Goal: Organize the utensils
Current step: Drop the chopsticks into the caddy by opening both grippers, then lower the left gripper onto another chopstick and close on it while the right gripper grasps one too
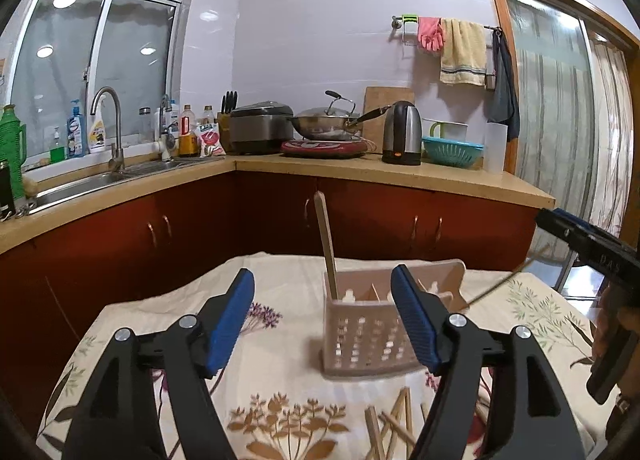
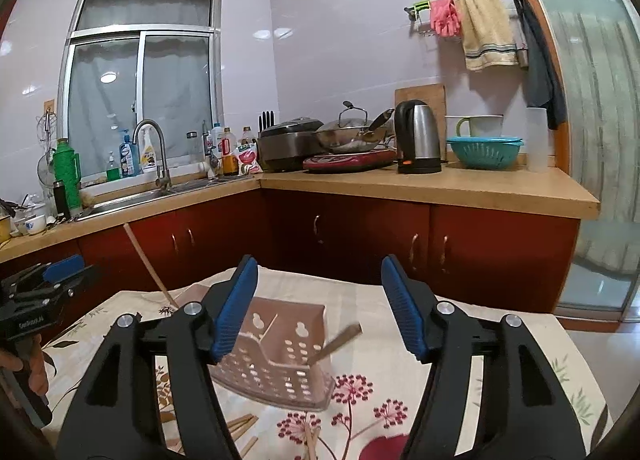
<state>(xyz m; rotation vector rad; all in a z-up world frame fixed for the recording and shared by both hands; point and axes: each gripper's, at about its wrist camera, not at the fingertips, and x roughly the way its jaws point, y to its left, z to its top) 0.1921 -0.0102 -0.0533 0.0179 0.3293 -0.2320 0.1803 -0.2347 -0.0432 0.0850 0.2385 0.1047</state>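
Both grippers open, nothing held. Left gripper (image 1: 322, 290) fingers wide apart, blue pads clear, no thing pressed between them. Right gripper (image 2: 319, 280) fingers also wide, nothing gripped.

Caddy (image 1: 366, 334), a pink perforated plastic utensil holder with inner dividers, stands on the surface (image 1: 168, 316), which is covered by a floral cloth. In the left wrist view the caddy sits just past the fingertips, right of centre, partly behind the right finger (image 1: 416, 320). In the right wrist view the caddy (image 2: 280, 364) looks tilted and blurred, low between the fingers, nearer the left finger (image 2: 236, 310).

Wooden spatula (image 1: 326, 244) stands in the caddy's left compartment, handle up and leaning slightly left. Right wrist view shows a blurred stick (image 2: 340, 340) poking out of the caddy's right side; cannot tell which compartment.

Loose chopsticks (image 1: 394, 424) lie scattered on the cloth near the camera, in front of the caddy, some crossing. Right wrist view shows more of them (image 2: 240, 426) at the near edge below the caddy.

The right gripper shows at the far right edge of the left wrist view, the left gripper at the left edge of the right wrist view, a hand (image 2: 38, 368) on its grip.

Far behind: counter (image 1: 400, 174) with kettle (image 1: 402, 132), wok (image 1: 328, 122), sink (image 1: 80, 184).
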